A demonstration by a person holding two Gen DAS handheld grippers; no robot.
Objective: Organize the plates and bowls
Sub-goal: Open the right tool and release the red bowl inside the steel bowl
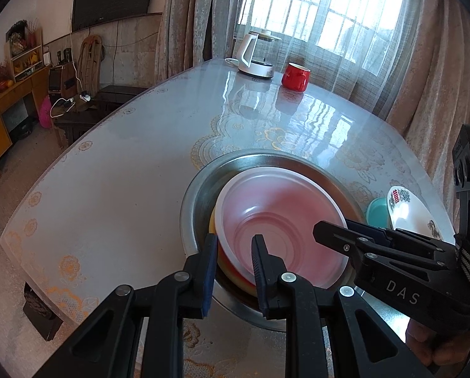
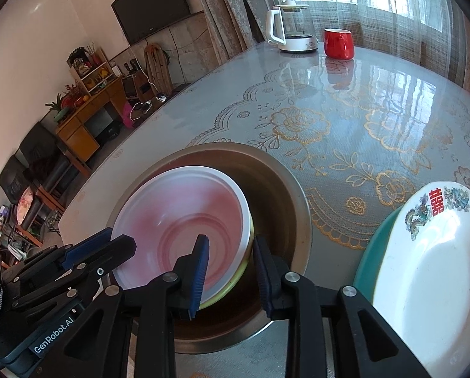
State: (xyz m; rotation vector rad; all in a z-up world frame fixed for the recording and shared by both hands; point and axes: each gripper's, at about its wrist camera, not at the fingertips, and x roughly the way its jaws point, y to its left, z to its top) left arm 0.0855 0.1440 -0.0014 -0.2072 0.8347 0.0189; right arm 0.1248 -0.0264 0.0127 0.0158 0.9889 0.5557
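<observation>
A white, pink-tinted bowl sits on top of a yellow bowl inside a wide metal basin. My left gripper straddles the near-left rim of the stacked bowls, shut on it. My right gripper straddles the opposite rim, one pad inside the white bowl and one outside the yellow one, shut on it. To the right, a white plate with a red character and dragon print lies on a teal plate.
The round table has a glossy floral cover. At its far side stand a white kettle and a red mug. The table edge drops off to the left, toward chairs and a wooden sideboard.
</observation>
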